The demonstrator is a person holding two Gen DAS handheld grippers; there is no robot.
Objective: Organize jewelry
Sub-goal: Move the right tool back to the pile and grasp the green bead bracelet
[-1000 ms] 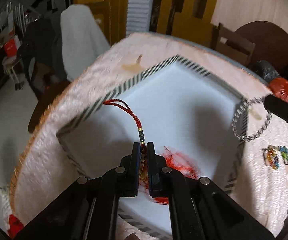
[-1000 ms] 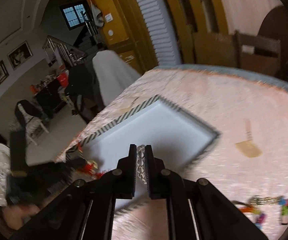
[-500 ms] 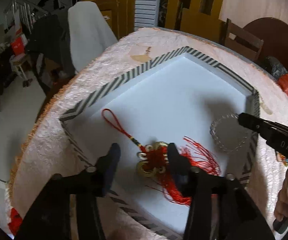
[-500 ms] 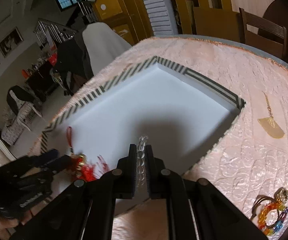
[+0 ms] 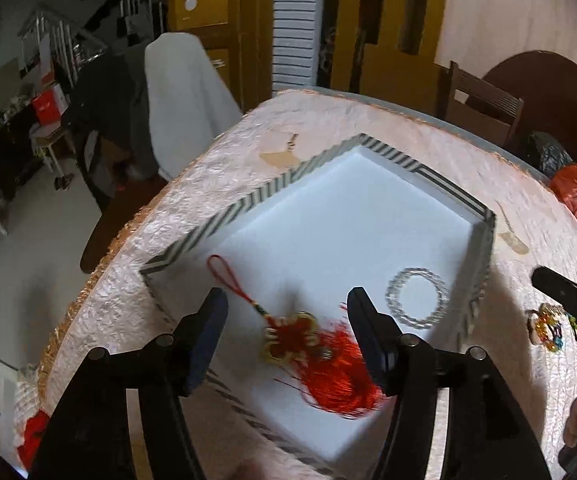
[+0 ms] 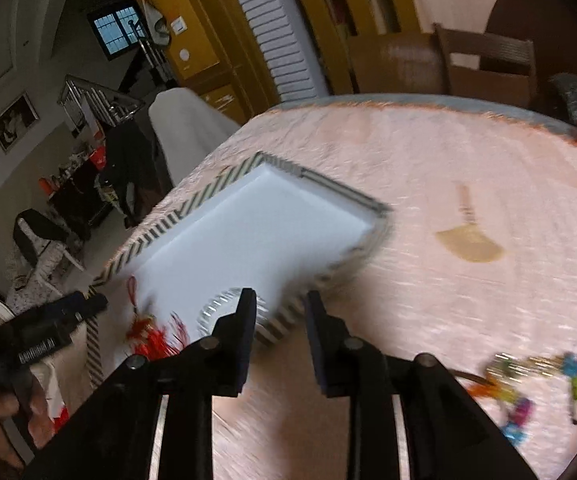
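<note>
A white tray (image 5: 256, 200) with a striped rim sits on the pink tablecloth; it also shows in the right wrist view (image 6: 168, 220). In it lie a red knot tassel (image 5: 320, 356) and a clear bead bracelet (image 5: 417, 298). My left gripper (image 5: 284, 304) is open above the tassel, not touching it. My right gripper (image 6: 280, 300) is open and empty over the tray's near corner, with the bracelet (image 6: 218, 308) just left of its fingers. The tassel (image 6: 152, 332) shows blurred at the lower left.
A colourful bead bracelet and keychain (image 6: 544, 384) lie on the cloth right of the tray, also in the left wrist view (image 5: 548, 326). A tan fan-shaped mark (image 6: 470, 244) is on the cloth. Chairs (image 6: 484, 64) stand beyond the table's far edge.
My left gripper opened, dropped the tassel into the tray and rose. My right gripper opened, released the bead bracelet into the tray and drew back to the right.
</note>
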